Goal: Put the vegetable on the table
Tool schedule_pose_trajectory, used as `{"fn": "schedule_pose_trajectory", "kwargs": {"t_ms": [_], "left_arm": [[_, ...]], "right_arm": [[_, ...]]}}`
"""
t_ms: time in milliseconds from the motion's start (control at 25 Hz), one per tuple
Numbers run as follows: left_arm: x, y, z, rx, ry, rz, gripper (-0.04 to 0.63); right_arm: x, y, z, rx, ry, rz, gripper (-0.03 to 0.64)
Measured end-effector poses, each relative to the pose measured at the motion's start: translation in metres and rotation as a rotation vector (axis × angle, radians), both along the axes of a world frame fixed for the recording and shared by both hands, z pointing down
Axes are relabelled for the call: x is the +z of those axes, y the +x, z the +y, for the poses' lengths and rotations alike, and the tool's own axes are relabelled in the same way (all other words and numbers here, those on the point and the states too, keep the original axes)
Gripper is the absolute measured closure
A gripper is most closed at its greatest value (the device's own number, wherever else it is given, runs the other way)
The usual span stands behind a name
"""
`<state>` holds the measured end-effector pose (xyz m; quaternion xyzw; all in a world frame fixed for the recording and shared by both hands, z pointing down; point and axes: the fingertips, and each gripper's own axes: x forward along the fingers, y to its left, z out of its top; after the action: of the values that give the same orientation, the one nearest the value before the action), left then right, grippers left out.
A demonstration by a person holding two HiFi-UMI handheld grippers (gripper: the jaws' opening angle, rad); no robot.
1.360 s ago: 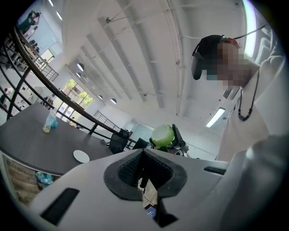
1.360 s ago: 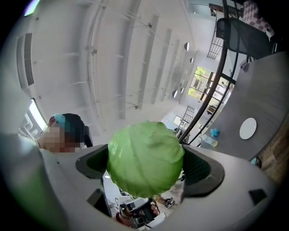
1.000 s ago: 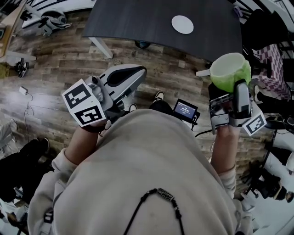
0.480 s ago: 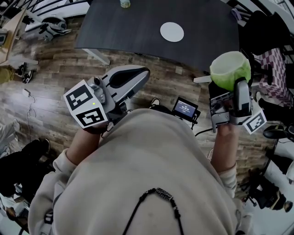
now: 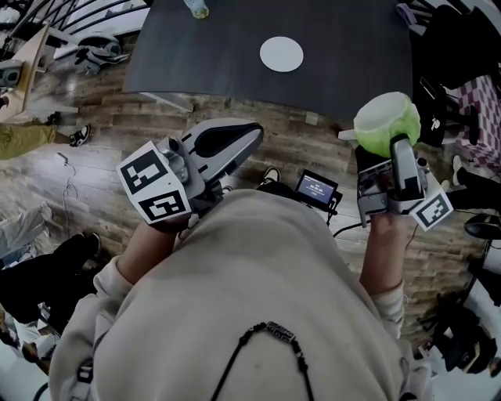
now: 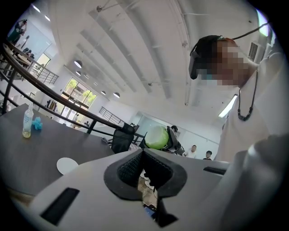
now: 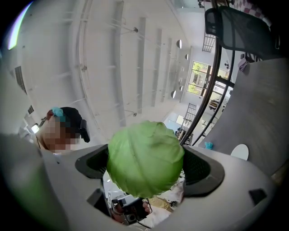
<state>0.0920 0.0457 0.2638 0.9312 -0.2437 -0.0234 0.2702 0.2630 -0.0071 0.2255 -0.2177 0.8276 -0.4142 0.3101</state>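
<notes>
Between right jaws: cabbage [image 7: 145,158], clamped on both sides by right gripper [image 5: 389,145], held over floor [image 5: 102,164], short of table [image 5: 352,39].
Left gripper [image 6: 143,155]: jaws pressed together on nothing.
Table: dark, ahead; white disc [image 5: 281,53] on it.
Step, as I judge: carry cabbage over tabletop.
Doing it well: keep squeeze steady; set it down on bare top before letting go, since a round head may roll.

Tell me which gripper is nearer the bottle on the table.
Left. The left gripper, shut and empty, hangs over the floor short of the table edge, at the bottle end. The right gripper, holding the cabbage, is at the opposite end.
</notes>
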Motion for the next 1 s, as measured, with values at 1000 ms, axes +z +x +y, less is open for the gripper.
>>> {"fn": "schedule_pose_trajectory", "kwargs": {"t_ms": [1000], "left_arm": [[-0.009, 0.091, -0.066, 0.297, 0.045, 0.031, 0.589]], "right_arm": [[0.008, 0.090, 0.006, 0.283, -0.001, 0.023, 0.130]]}}
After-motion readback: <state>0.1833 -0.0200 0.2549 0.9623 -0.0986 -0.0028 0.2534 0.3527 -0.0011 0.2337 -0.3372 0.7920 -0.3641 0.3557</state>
